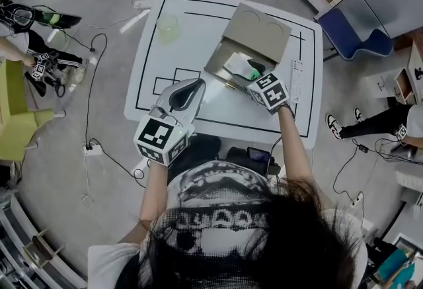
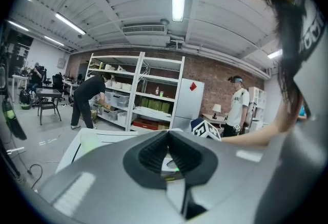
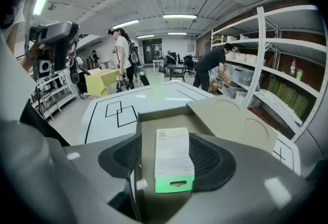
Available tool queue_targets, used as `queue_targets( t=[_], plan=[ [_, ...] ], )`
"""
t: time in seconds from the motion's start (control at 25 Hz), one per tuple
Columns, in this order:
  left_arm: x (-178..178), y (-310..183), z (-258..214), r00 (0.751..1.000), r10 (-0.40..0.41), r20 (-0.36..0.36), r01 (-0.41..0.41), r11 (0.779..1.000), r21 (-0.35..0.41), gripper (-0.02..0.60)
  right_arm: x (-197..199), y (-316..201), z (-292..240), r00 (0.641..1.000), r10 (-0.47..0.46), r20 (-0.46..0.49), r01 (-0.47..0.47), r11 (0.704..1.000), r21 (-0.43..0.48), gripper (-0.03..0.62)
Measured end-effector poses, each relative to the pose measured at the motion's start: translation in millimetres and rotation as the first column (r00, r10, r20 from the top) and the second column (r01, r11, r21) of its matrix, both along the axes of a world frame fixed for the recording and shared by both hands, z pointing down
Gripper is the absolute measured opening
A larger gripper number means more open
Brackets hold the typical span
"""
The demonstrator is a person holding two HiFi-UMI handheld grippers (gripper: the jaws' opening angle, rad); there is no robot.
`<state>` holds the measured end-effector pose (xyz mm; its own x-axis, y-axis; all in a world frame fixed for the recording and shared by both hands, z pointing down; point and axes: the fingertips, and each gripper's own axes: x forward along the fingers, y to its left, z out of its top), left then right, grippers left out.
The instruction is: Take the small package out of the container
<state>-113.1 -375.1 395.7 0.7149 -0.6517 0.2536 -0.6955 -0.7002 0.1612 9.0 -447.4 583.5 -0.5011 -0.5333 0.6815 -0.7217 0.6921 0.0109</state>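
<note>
An open cardboard box (image 1: 219, 63) stands on the white table (image 1: 198, 116), its lid flap (image 1: 259, 33) folded back. Inside lies the small package (image 1: 239, 64), white with a green end; in the right gripper view the package (image 3: 173, 159) sits lengthwise on the box floor. My right gripper (image 1: 254, 73) reaches into the box and stands open, the package between its pads (image 3: 124, 155), with a gap on the left side. My left gripper (image 1: 192, 88) hovers over the table's near edge, shut with nothing in it; in its own view the left gripper (image 2: 168, 138) points toward the box.
A pale green cup (image 1: 167, 28) stands at the table's far left. A white strip-like object (image 1: 297, 80) lies at the right edge. Cables (image 1: 92, 142) run over the floor. People stand around the table, and shelves (image 2: 138, 95) line the wall.
</note>
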Motion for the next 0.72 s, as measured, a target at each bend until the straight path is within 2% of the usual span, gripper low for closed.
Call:
queue_targets(
  t=[0.28, 0.44, 0.72],
  plan=[
    [-9.1, -14.0, 5.9, 1.000, 0.021, -0.005, -0.021, 1.000, -0.011, 0.000, 0.2, -16.1, 50.7, 0.995, -0.009, -0.094, -0.002, 0.994, -0.110, 0.345],
    [-11.4, -20.1, 7.0, 1.000, 0.024, -0.008, -0.024, 1.000, -0.017, 0.000, 2.3, -21.3, 66.0, 0.987, -0.029, -0.161, 0.006, 0.990, -0.141, 0.353],
    [-20.8, -25.8, 13.7, 1.000, 0.007, -0.008, -0.007, 0.999, -0.032, 0.000, 0.9, -25.5, 71.5, 0.987, -0.043, -0.153, 0.017, 0.985, -0.169, 0.362]
  ],
)
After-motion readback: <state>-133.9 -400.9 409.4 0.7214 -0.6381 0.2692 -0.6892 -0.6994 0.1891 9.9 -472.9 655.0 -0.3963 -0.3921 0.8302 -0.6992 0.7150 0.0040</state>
